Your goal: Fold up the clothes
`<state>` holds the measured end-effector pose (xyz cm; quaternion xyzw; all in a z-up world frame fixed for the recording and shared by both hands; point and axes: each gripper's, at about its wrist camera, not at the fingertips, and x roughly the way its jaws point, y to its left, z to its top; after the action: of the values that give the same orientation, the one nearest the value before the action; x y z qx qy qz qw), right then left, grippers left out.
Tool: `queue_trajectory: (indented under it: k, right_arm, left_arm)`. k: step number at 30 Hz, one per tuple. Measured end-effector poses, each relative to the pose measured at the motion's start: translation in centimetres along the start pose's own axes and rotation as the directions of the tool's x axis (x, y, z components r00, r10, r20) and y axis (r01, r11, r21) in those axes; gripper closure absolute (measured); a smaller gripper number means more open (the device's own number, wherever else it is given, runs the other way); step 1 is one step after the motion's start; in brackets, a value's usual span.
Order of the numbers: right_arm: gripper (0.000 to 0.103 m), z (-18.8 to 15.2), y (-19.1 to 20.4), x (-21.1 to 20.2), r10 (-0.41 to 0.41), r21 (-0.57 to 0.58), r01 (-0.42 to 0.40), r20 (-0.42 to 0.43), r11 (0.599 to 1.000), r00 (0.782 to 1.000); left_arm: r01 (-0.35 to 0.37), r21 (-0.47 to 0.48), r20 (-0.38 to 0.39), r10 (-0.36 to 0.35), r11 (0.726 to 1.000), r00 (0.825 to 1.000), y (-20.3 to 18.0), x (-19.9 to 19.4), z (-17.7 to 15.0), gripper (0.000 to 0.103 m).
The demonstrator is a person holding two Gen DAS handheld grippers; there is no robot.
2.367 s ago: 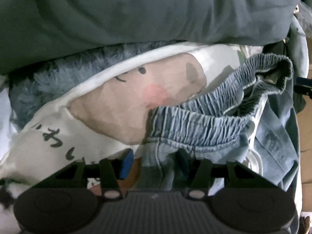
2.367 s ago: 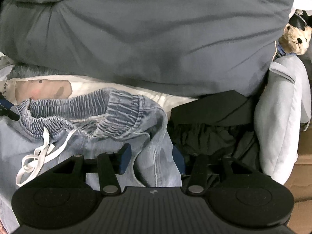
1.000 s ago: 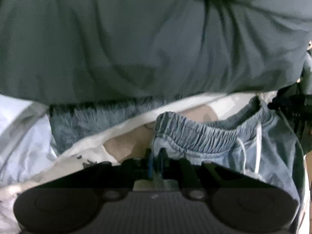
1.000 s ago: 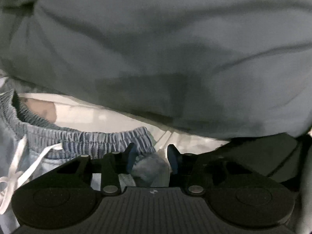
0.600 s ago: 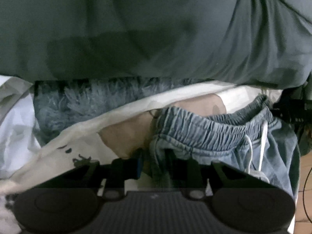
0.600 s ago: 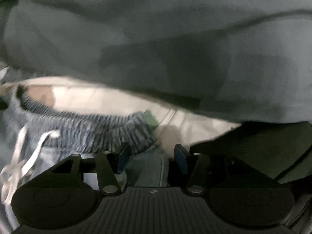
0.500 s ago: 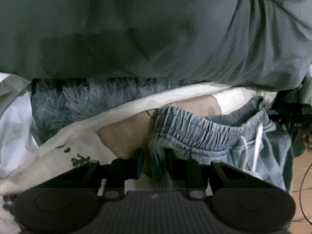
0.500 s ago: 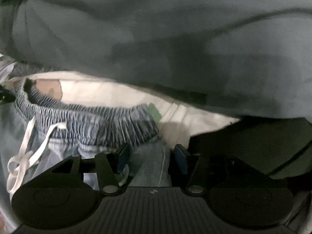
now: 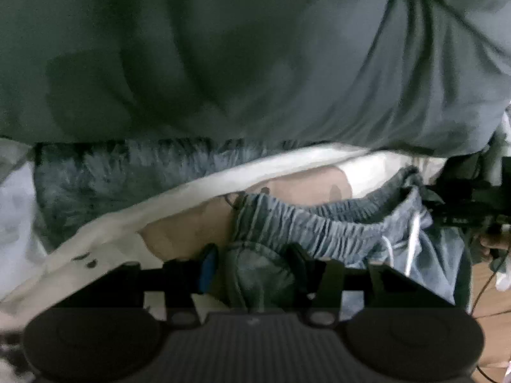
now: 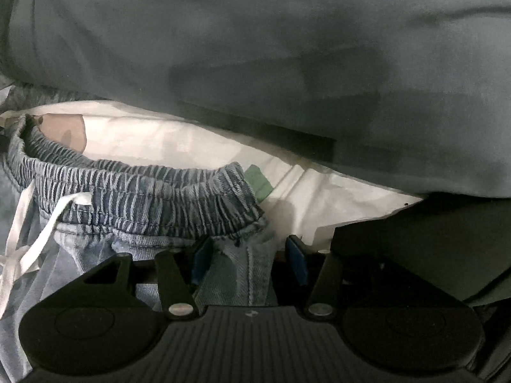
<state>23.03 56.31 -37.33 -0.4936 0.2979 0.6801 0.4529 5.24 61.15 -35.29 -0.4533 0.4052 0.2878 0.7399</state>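
Light-blue denim trousers (image 10: 134,191) with gathered elastic waistband (image 9: 319,223) and white drawstring (image 10: 28,223) (tied in a knot), lying crumpled on a white printed garment (image 10: 191,150) beneath a dark grey one (image 10: 255,48).

The dark grey quilt (image 9: 255,57) fills the upper half of both views and runs off the frame from 9 through 12 to 3 o'clock; it covers the far edge of the white printed cloth (image 9: 198,198) and of the fuzzy blue fabric (image 9: 105,172). The print on that cloth is blurred and partly hidden by the denim shorts (image 10: 147,198). The shorts are cut off at 9 o'clock in the right wrist view, their legs hidden under the claw housing. At 3 o'clock in the left wrist view, a dark device (image 9: 472,204) is blurred and cannot be identified.
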Motion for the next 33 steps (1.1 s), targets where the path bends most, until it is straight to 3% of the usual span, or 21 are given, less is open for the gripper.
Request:
queue_trajectory:
  k: [2,5,9,13,20,23,28,33]
  right_arm:
    - [0.046,-0.1,0.2,0.0,-0.01,0.002,0.01,0.003,1.0,1.0]
    - [0.057,-0.1,0.7,-0.1,-0.013,0.011,0.013,-0.003,1.0,1.0]
    - [0.078,0.0,1.5,-1.0,-0.043,0.005,0.043,0.01,0.999,0.999]
    - [0.09,-0.4,2.5,-3.5,-0.091,-0.018,0.093,0.097,0.995,0.991]
    - [0.092,-0.2,4.1,-9.0,-0.191,-0.017,0.202,0.26,0.979,0.947]
    - [0.092,-0.2,4.2,-10.1,-0.219,-0.008,0.232,0.299,0.973,0.929]
    - [0.092,0.7,3.9,-6.2,-0.218,-0.011,0.227,0.237,0.974,0.947]
    - [0.091,1.4,3.5,-1.4,-0.223,-0.026,0.231,0.177,0.973,0.959]
  left_arm:
    - [0.01,0.008,-0.015,-0.01,1.0,1.0,-0.1,0.6,-0.3,0.051]
    - [0.004,0.009,-0.007,-0.004,1.0,1.0,-0.2,0.8,-0.6,0.053]
    - [-0.019,0.026,0.004,0.019,0.999,1.0,-0.4,-0.4,-0.7,0.076]
    - [-0.023,0.064,0.08,0.018,0.998,0.997,-1.3,-3.4,-1.2,0.08]
    - [-0.079,0.144,0.253,0.04,0.986,0.967,-3.8,-8.9,-1.4,0.081]
    - [-0.087,0.143,0.269,0.046,0.986,0.962,-3.8,-9.5,-0.9,0.081]
    - [-0.136,0.162,0.21,0.101,0.977,0.972,-2.3,-4.8,-0.3,0.081]
    - [-0.154,0.121,0.153,0.135,0.981,0.979,-0.6,-0.7,0.1,0.079]
